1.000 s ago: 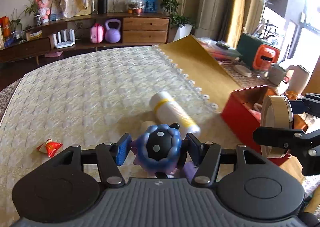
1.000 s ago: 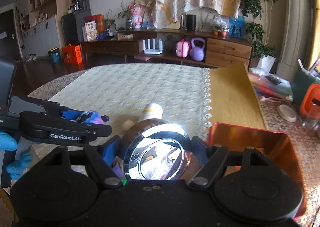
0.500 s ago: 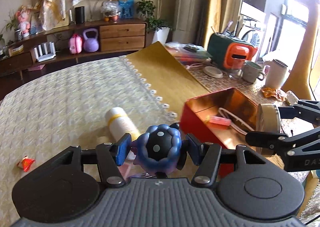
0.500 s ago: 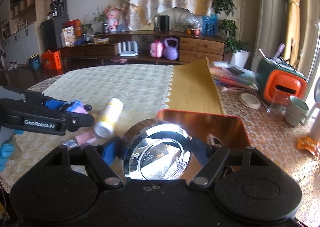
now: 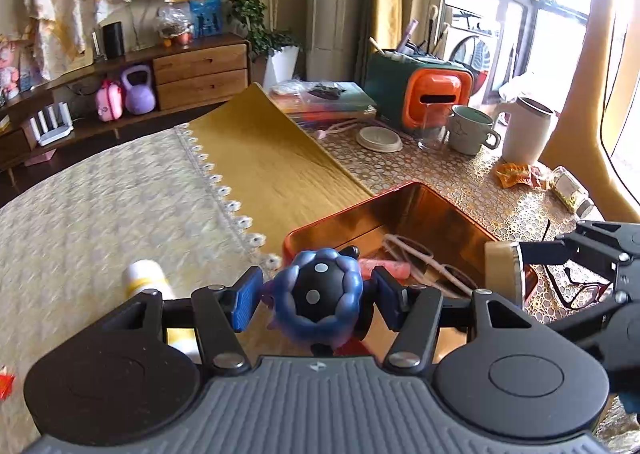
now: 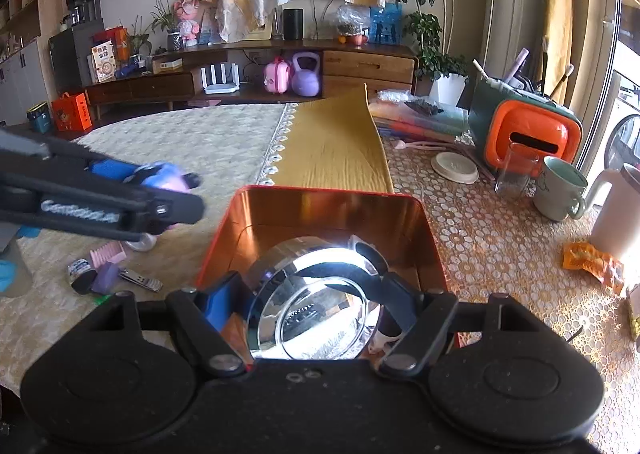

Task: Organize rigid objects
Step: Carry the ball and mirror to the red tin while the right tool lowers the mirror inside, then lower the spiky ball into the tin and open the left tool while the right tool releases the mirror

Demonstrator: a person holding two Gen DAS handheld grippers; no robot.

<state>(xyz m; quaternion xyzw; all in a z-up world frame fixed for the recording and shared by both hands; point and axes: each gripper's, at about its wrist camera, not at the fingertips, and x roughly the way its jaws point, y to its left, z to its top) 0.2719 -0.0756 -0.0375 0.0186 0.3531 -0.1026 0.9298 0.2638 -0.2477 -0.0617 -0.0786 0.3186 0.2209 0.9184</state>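
Note:
My left gripper [image 5: 318,296] is shut on a blue-and-black spotted ball toy [image 5: 318,294], held at the near left corner of the red tin box [image 5: 448,210]. The box holds a pink stick and a pale cord. My right gripper [image 6: 308,308] is shut on a round chrome mirror [image 6: 312,314] with a wooden back [image 5: 500,272], hovering over the near part of the red tin box [image 6: 320,210]. In the right wrist view the left gripper [image 6: 176,194] reaches in from the left with the ball toy [image 6: 164,176].
A white-and-yellow bottle [image 5: 142,280] lies on the cream cloth. Nail clippers [image 6: 140,280], a pink comb [image 6: 106,252] and small bits lie left of the box. Glasses [image 5: 576,286], mugs [image 6: 560,188], an orange-fronted case [image 6: 528,136] and snack wrappers [image 6: 592,260] sit to the right.
Both grippers carried their objects rightward from the cream cloth to the red box. The bottle slid to the left of the left wrist view; the box now fills the middle of both views.

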